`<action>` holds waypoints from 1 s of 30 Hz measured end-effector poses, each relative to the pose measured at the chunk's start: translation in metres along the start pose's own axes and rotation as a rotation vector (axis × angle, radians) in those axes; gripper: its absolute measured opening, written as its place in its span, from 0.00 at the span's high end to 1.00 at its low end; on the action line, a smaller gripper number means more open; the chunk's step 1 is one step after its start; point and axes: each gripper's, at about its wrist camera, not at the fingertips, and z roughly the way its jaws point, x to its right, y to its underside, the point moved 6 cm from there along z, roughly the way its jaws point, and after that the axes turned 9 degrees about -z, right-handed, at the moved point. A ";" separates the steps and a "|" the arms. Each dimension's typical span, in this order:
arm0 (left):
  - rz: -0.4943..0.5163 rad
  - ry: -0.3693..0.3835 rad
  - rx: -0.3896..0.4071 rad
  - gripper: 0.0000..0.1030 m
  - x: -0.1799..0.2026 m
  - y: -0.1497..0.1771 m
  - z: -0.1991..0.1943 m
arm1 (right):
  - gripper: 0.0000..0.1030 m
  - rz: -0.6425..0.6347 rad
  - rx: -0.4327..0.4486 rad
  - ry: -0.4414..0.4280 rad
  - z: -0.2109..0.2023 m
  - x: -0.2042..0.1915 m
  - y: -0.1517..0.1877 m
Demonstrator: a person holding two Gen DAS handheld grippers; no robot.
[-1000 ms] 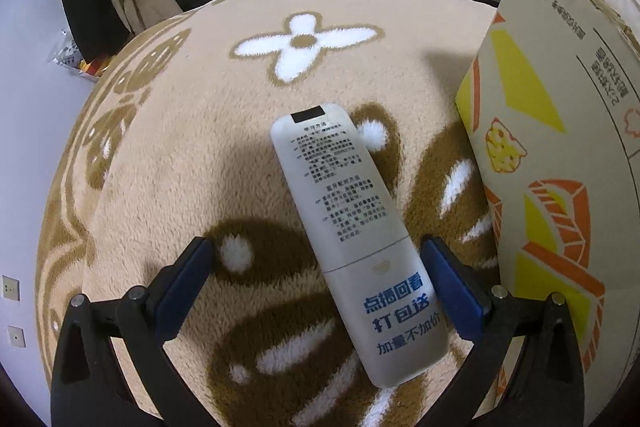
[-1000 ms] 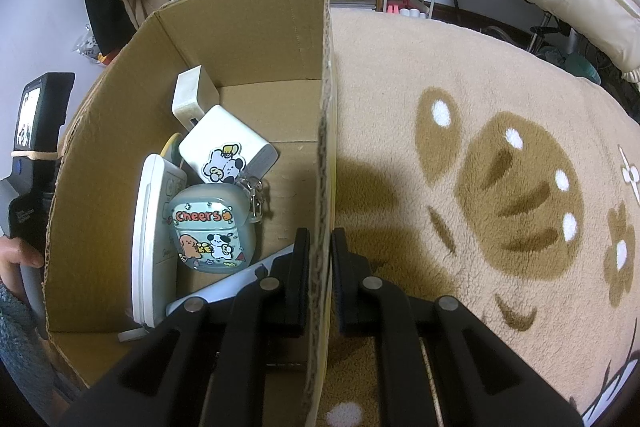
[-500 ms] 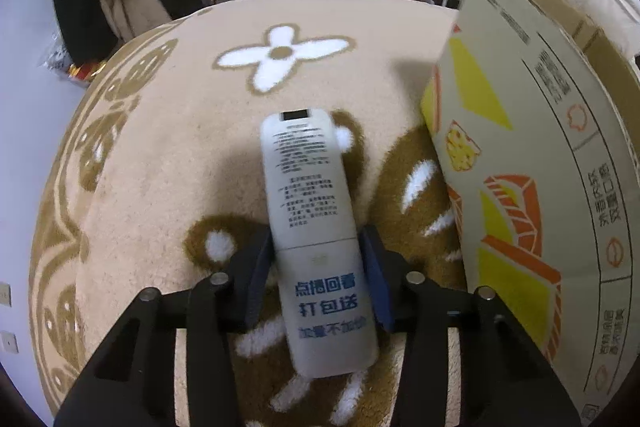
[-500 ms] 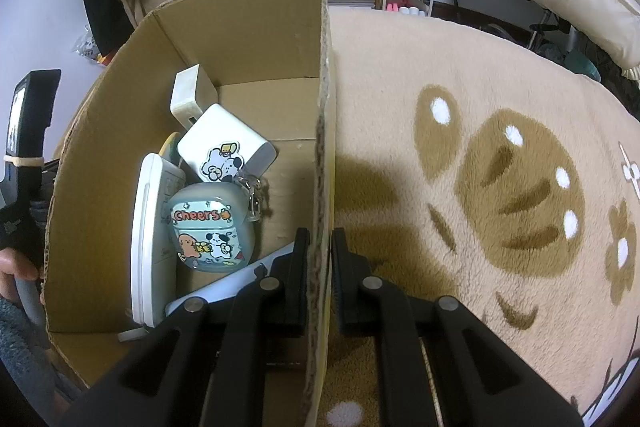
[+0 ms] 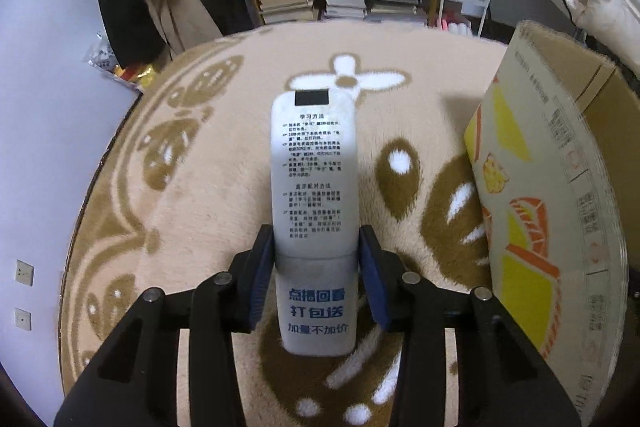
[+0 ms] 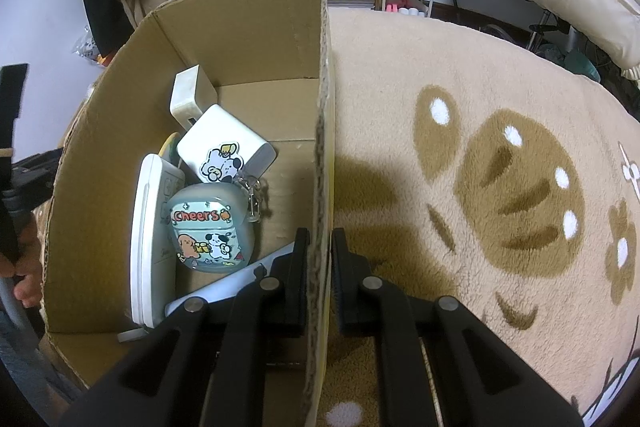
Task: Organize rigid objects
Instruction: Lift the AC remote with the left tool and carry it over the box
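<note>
Remote [image 5: 314, 203] clamped in left tool [image 5: 316, 281]; only right tool [image 6: 320, 259] view shows it pinching box wall [image 6: 322, 131].

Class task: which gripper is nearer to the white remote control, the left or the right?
Left. The left gripper is clamped on the white remote control; the right gripper pinches the cardboard box wall, away from it.

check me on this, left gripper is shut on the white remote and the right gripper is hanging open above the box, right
Not quite. The left gripper is indeed shut on the white remote, but the right gripper is not open above the box: the right wrist view shows its jaws closed on the cardboard box wall, one finger inside and one outside.
</note>
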 end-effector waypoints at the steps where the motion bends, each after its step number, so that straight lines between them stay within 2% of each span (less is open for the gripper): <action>1: -0.006 -0.012 0.006 0.62 -0.002 -0.002 -0.003 | 0.89 -0.001 0.000 0.000 0.000 0.000 0.000; 10: -0.060 -0.023 0.070 0.62 -0.017 -0.014 -0.032 | 0.89 -0.001 0.001 0.001 0.000 0.000 0.000; 14: -0.061 -0.047 0.123 0.62 -0.018 -0.018 -0.047 | 0.89 -0.001 0.001 0.001 0.000 0.000 0.000; 21: -0.069 -0.035 0.179 0.62 -0.019 -0.024 -0.075 | 0.89 -0.002 0.002 0.001 0.000 -0.001 0.000; 25: -0.093 -0.062 0.238 0.62 -0.019 -0.033 -0.097 | 0.89 -0.002 0.000 0.004 0.001 0.000 0.000; 30: -0.122 -0.040 0.251 0.62 -0.021 -0.039 -0.116 | 0.89 -0.001 0.001 0.002 0.000 0.002 -0.001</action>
